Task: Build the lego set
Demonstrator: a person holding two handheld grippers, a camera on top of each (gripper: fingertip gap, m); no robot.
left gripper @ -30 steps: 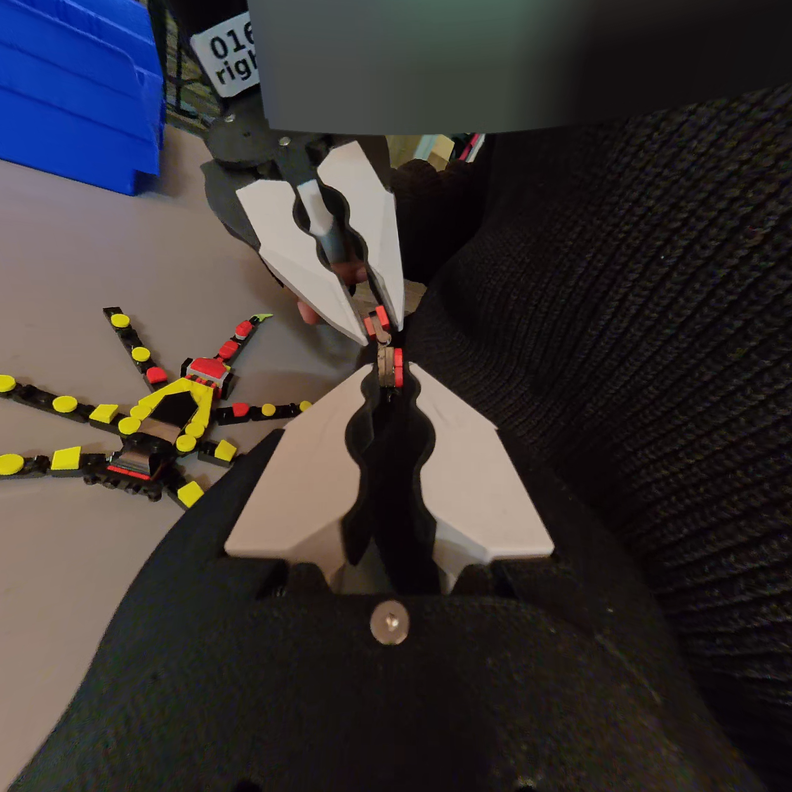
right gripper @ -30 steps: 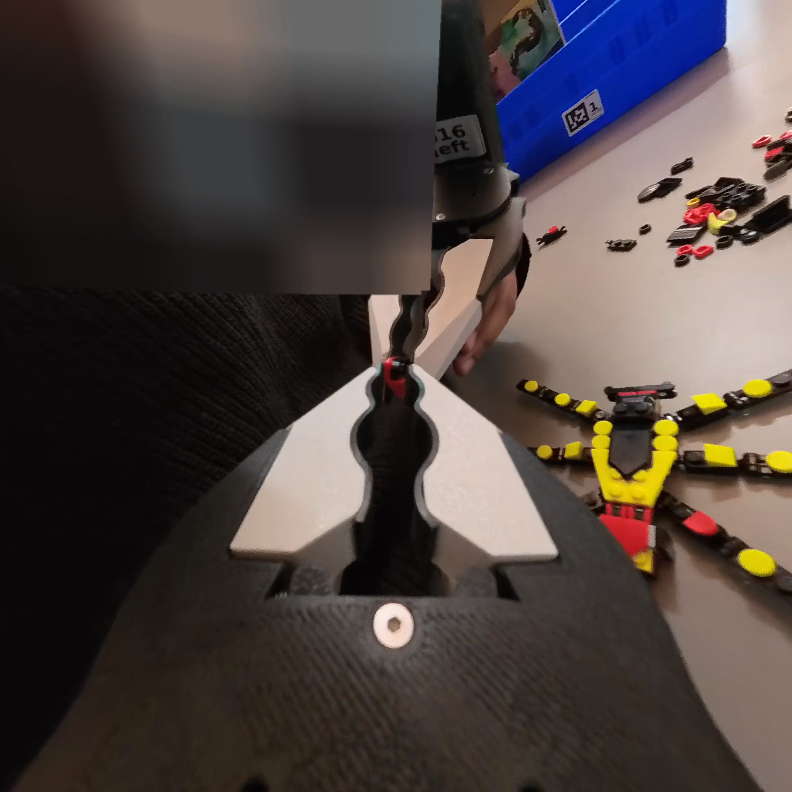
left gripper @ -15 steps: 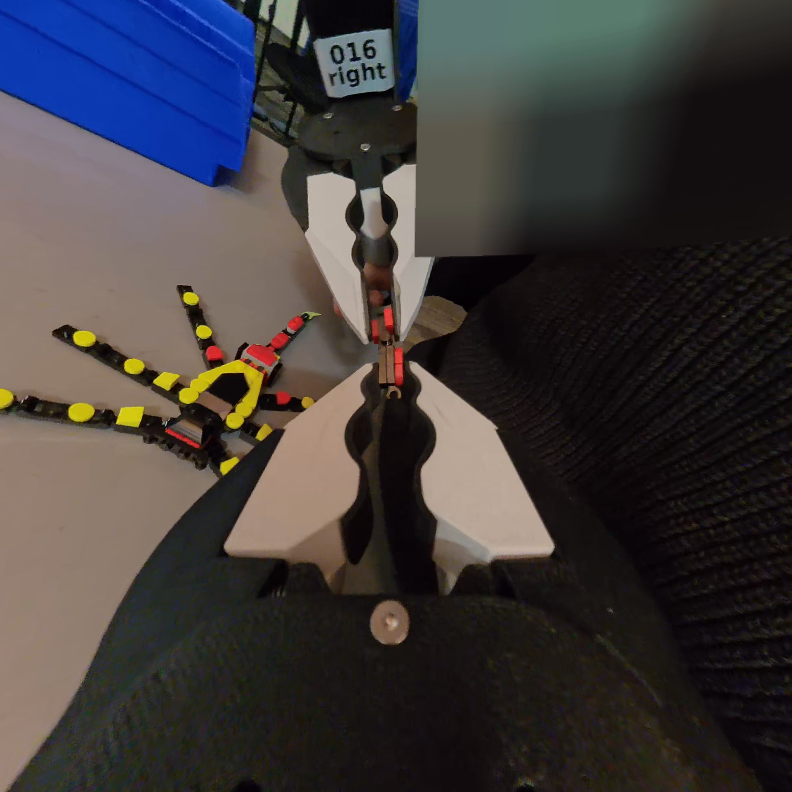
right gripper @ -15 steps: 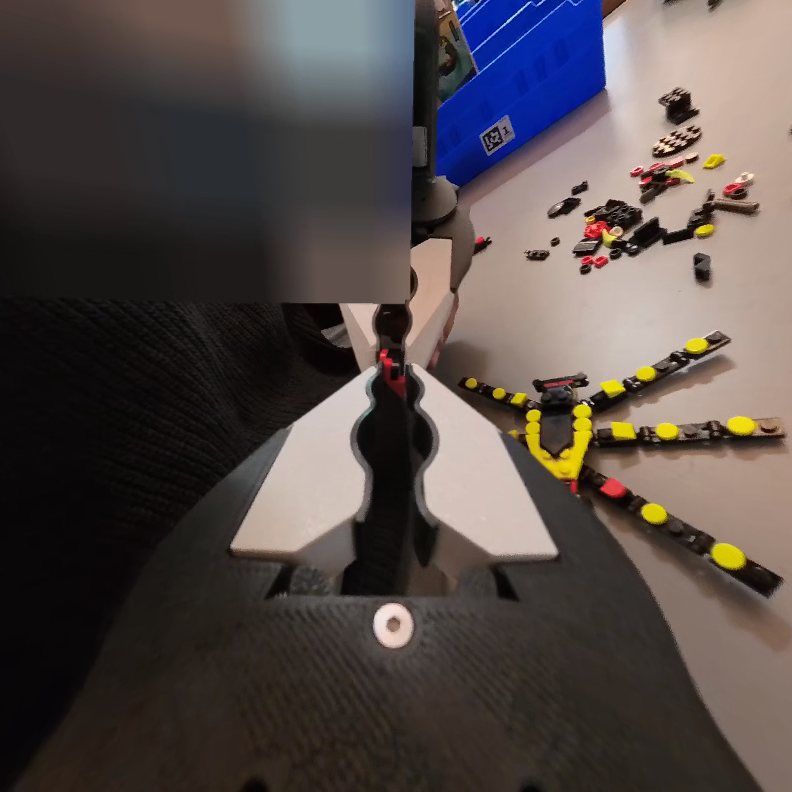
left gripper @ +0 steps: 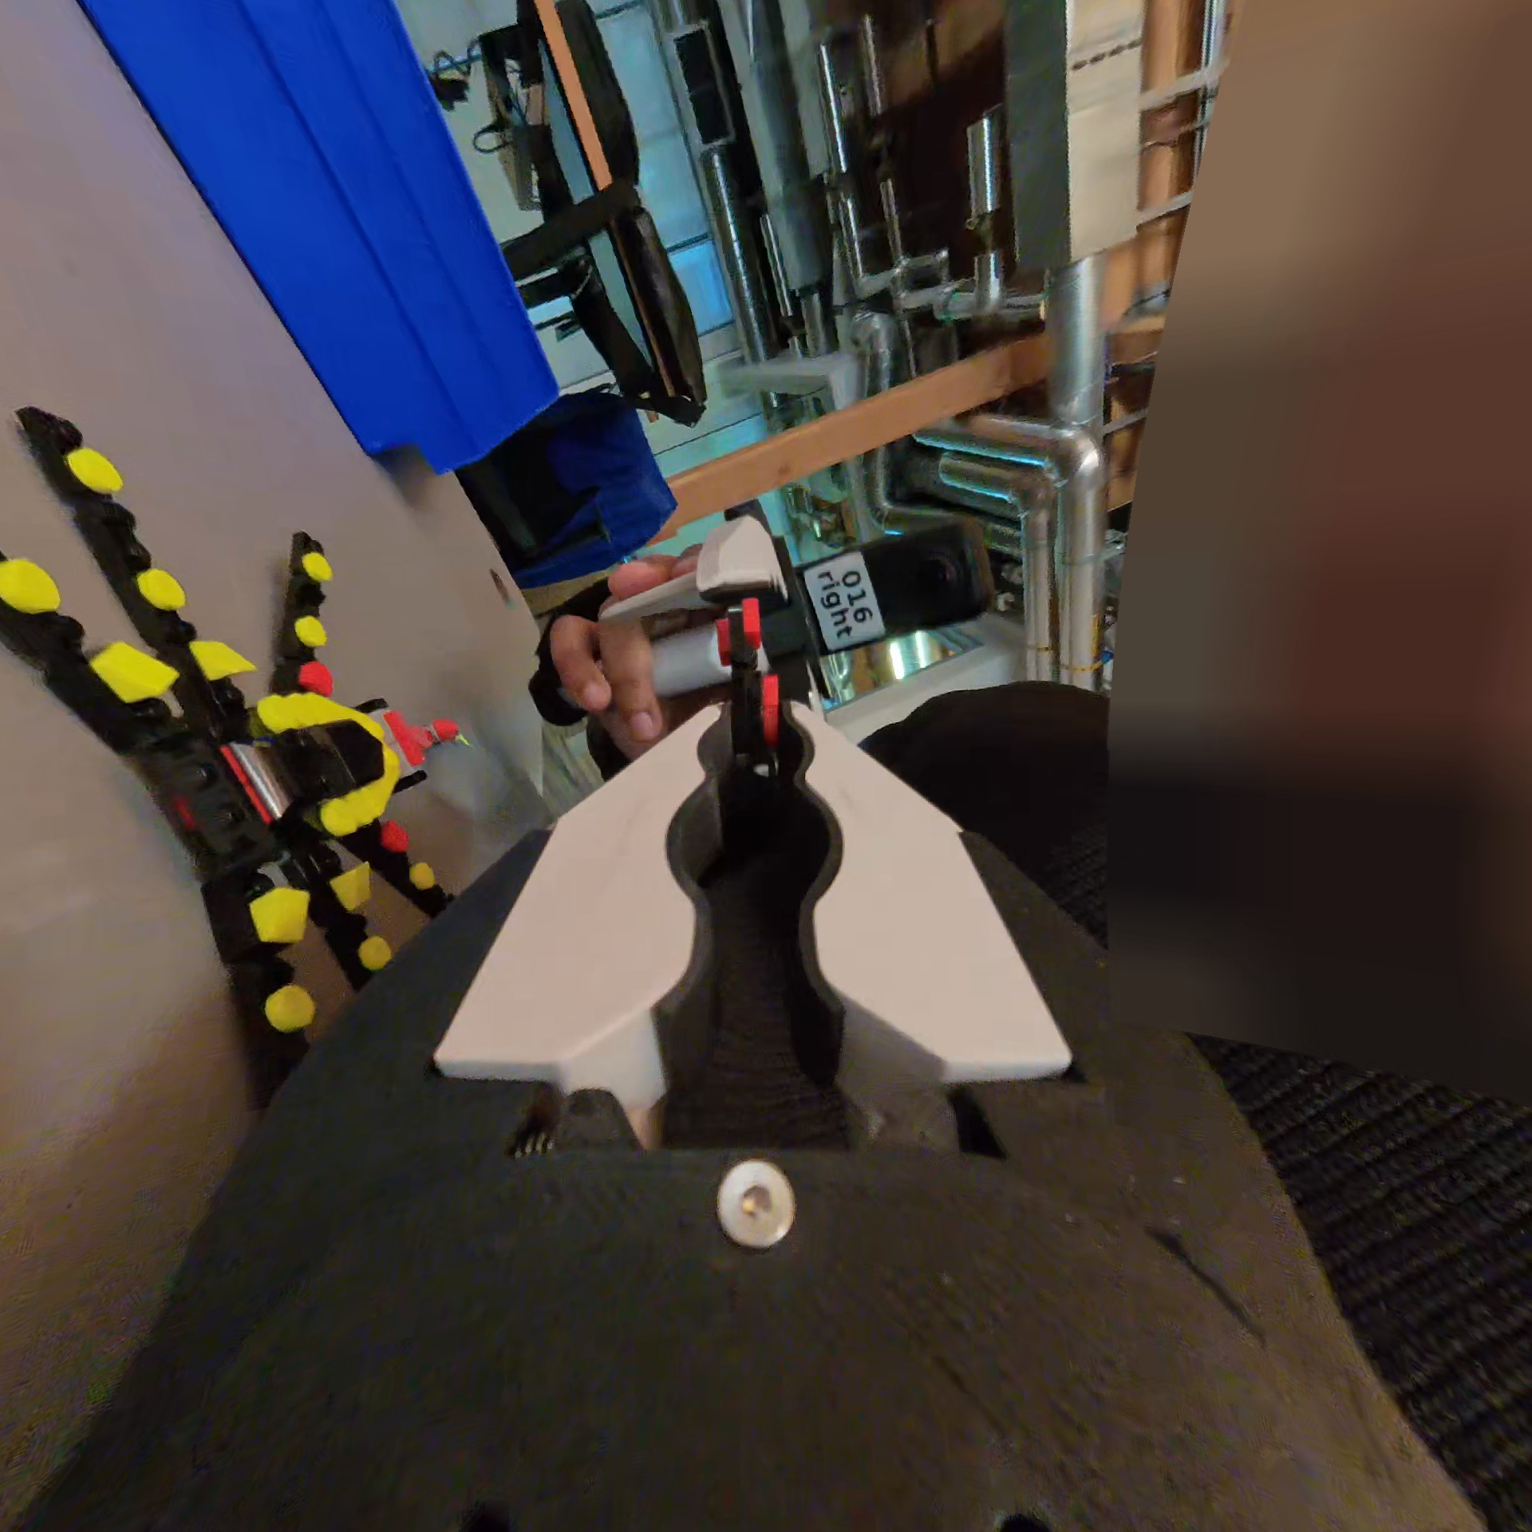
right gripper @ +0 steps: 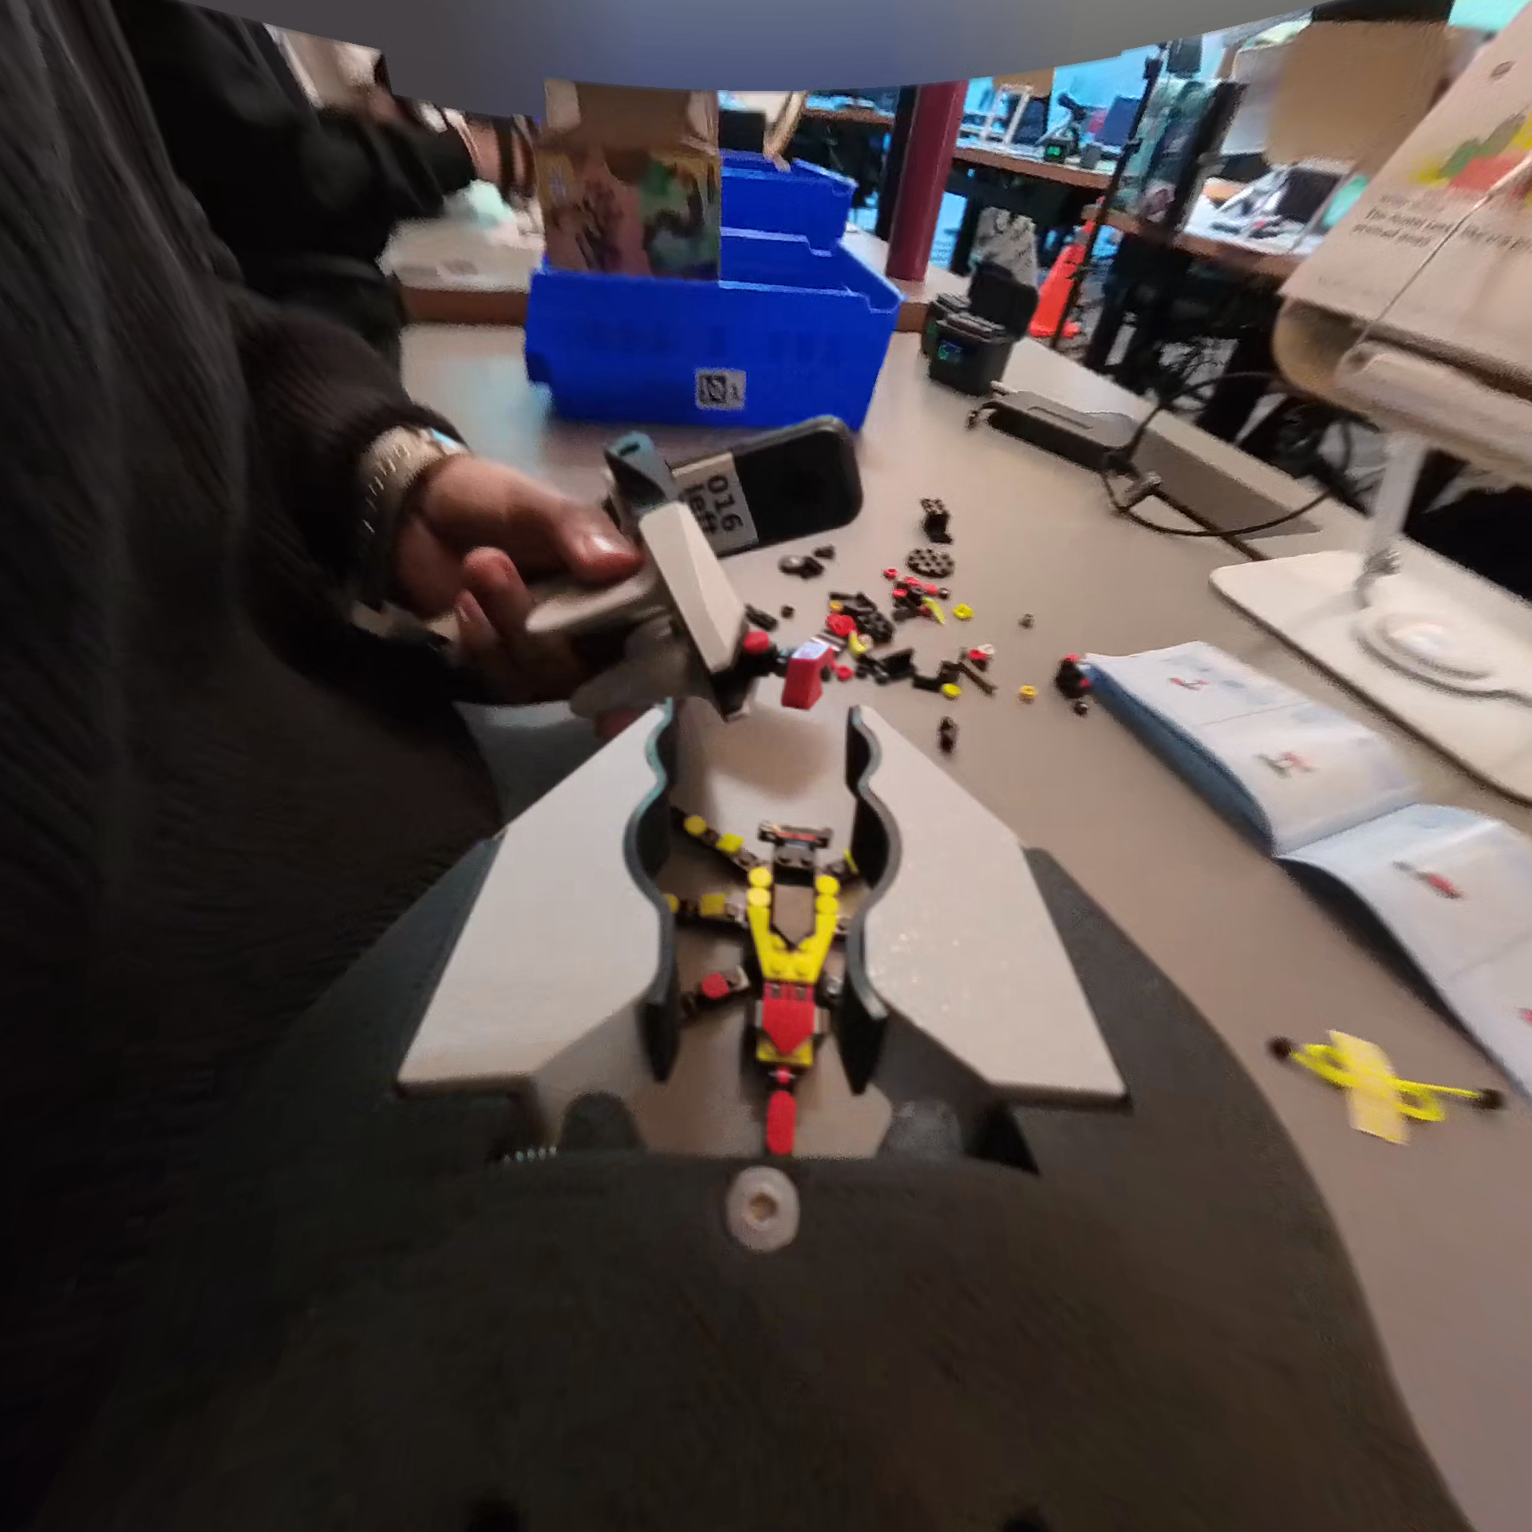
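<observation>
Up close in the left wrist view, the left gripper (left gripper: 750,746) pinches a small black-and-red lego piece (left gripper: 749,688) at its fingertips; a loose pinch could drop it. Over in the right wrist view, the right gripper (right gripper: 758,729) gapes empty above the spider model (right gripper: 783,937).
</observation>
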